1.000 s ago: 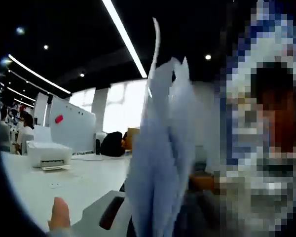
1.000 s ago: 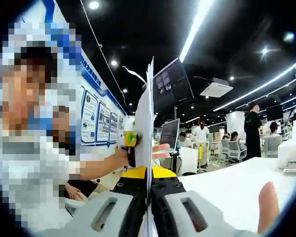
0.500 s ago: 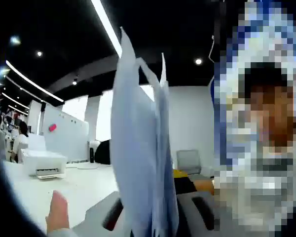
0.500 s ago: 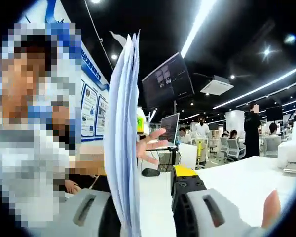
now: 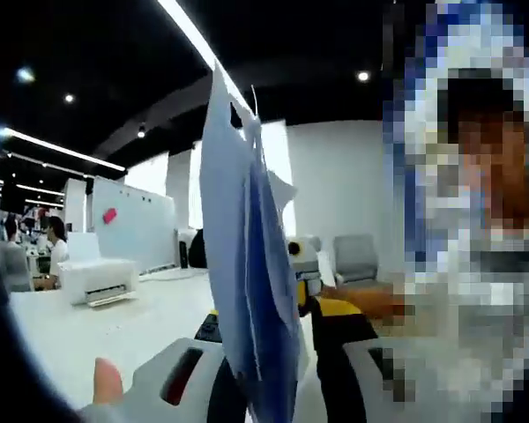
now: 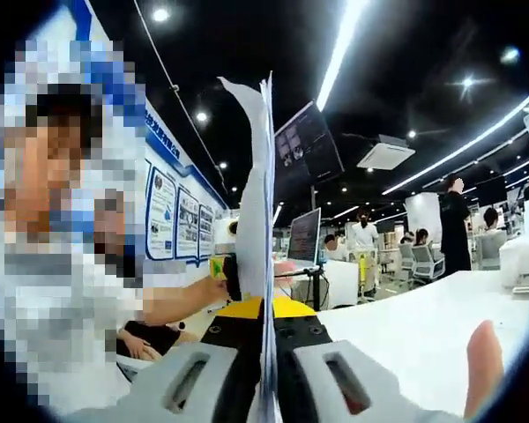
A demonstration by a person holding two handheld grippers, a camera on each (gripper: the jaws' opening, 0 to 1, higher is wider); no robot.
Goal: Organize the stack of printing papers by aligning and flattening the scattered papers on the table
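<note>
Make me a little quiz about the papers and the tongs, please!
1. True or false: the papers lie flat on the table.
2. In the right gripper view, the right tongs are: A) wide open, B) shut on the papers.
3. What white machine sits on the table in the left gripper view?

Key: 1 false, they stand upright in the tongs. 2 B. 3 a printer.

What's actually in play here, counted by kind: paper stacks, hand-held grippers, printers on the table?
Paper stacks: 1, the paper stack held upright on edge.
Grippers: 2, the left gripper and the right gripper.
Printers: 1, the white printer on the table.
Total: 4.
</note>
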